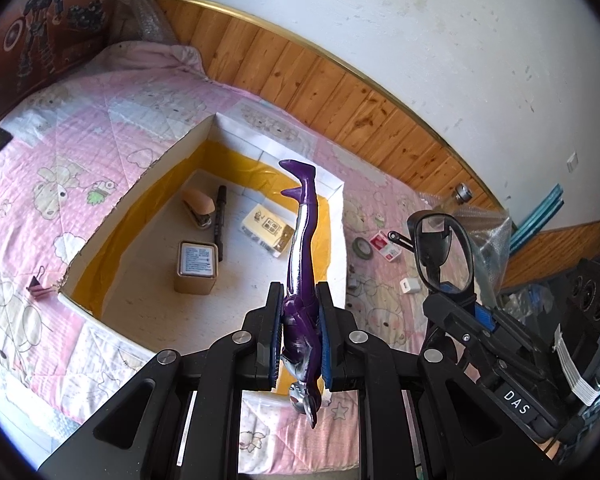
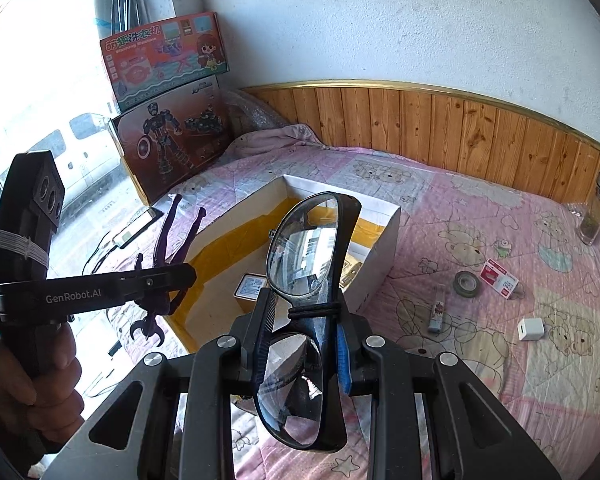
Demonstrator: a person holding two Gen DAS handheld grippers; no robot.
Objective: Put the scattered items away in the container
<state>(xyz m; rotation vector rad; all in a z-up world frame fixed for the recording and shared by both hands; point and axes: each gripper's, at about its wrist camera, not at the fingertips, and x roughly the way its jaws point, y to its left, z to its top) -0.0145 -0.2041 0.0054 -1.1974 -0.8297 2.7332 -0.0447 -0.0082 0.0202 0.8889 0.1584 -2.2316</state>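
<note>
The left gripper [image 1: 299, 322] is clamping a purple toy figure [image 1: 302, 248] between its pads, head toward the camera and legs pointing out over the near right corner of the open box [image 1: 172, 152]. The right gripper [image 2: 302, 330] is pinching a folded pair of black glasses [image 2: 306, 248] by the frame, one lens standing up above the fingers and the other hanging below them, in front of the box's near wall.

The box is sitting on a pink quilted bed [image 1: 100, 112] near the wood-panelled wall. Inside it are lying a stapler [image 1: 198, 206], a black marker [image 1: 221, 216], a small tin [image 1: 196, 266] and a yellow packet [image 1: 266, 230].

Still lying on the quilt to the right of the box are a roll of tape [image 2: 466, 283], a red and white carton [image 2: 499, 278], a white cube plug [image 2: 531, 328] and a small tube [image 2: 437, 310]. A pink binder clip [image 1: 40, 285] is lying just off the box's left corner.

A hand [image 2: 28, 376] is gripping the left gripper's handle.
</note>
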